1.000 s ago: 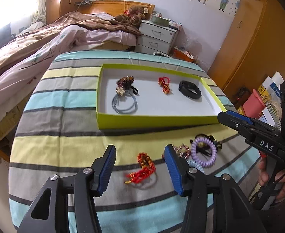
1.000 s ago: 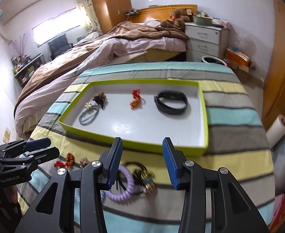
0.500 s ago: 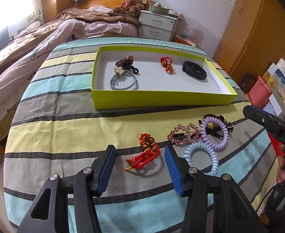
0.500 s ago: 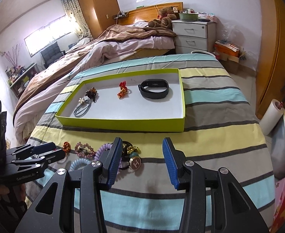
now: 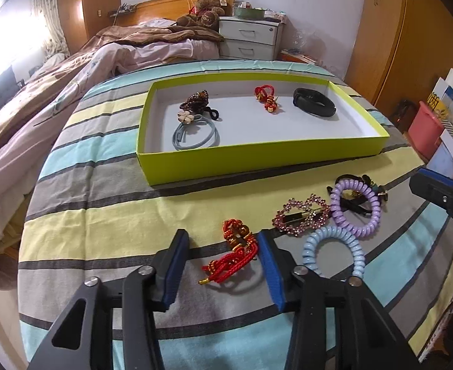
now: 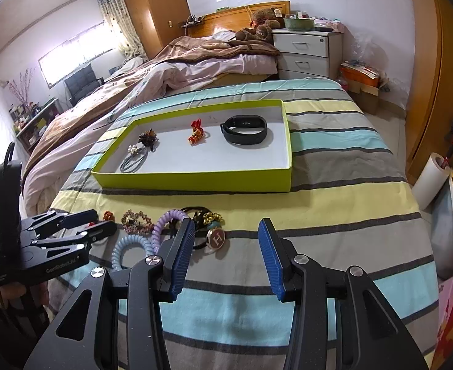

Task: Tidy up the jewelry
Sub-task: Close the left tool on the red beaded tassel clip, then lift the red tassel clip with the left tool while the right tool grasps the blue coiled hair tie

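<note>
The left gripper (image 5: 223, 237) hangs low over the striped cloth-covered table (image 5: 103, 215) with its blue-padded jaws spread wide and nothing held; the red braided cord ornament with gold beads (image 5: 235, 251) lies on the cloth between its fingertips, nearer the right-hand pad, and whether that pad touches it cannot be told. Just right of this claw sit a pink rhinestone hair clip (image 5: 300, 215) and a pale blue spiral hair tie (image 5: 334, 251), with a lilac spiral hair tie (image 5: 356, 208) beyond them, overlapping a black band with gold charms (image 5: 365, 191). Ahead of the claw stands the shallow lime-green cardboard tray with a white floor (image 5: 257, 163), holding a grey elastic hair loop with a cream flower (image 5: 195, 134), a brown beaded clip (image 5: 195, 101), a small red knotted ornament (image 5: 266, 97) and a black wristband (image 5: 314, 106). The right gripper (image 6: 226, 234) is likewise wide open and empty, above the cloth; just ahead of its left finger lies a round brown charm marked H (image 6: 217, 239), with the spiral ties to its left, and the tray is farther ahead.
</note>
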### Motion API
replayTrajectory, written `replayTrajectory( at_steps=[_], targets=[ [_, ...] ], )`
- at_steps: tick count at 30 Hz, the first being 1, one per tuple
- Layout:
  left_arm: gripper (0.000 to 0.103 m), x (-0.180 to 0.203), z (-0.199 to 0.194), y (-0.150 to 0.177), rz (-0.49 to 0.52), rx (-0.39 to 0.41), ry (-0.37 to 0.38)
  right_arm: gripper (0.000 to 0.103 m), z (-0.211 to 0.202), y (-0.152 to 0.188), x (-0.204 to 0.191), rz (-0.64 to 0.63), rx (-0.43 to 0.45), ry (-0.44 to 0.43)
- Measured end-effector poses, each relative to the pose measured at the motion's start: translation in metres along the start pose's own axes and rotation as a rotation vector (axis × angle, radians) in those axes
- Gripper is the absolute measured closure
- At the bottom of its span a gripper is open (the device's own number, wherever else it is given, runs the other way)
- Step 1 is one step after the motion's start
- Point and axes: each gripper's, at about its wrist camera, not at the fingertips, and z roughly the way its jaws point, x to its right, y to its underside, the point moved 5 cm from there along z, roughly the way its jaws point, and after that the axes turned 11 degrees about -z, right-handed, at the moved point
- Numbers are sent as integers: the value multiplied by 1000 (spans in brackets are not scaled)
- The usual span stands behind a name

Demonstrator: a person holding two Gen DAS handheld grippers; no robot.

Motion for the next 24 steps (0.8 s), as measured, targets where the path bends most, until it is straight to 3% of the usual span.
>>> replayTrajectory(
  at_steps=[3,6,20,24],
  targets=[
    [76,-2,-1,-1,-5,2,4,59,-1,3,-4,-3,-8,-3],
    [82,-4,-2,-1,-14,3,8,59,0,4,-8,-8,-18,-11],
    [84,-18,-22,3,-74,49,54,59,3,14,-29,12,-46,-58],
    [84,-20,-26,6,-85,51,67,59,12,21,-53,-40,-86,-98]
  ],
)
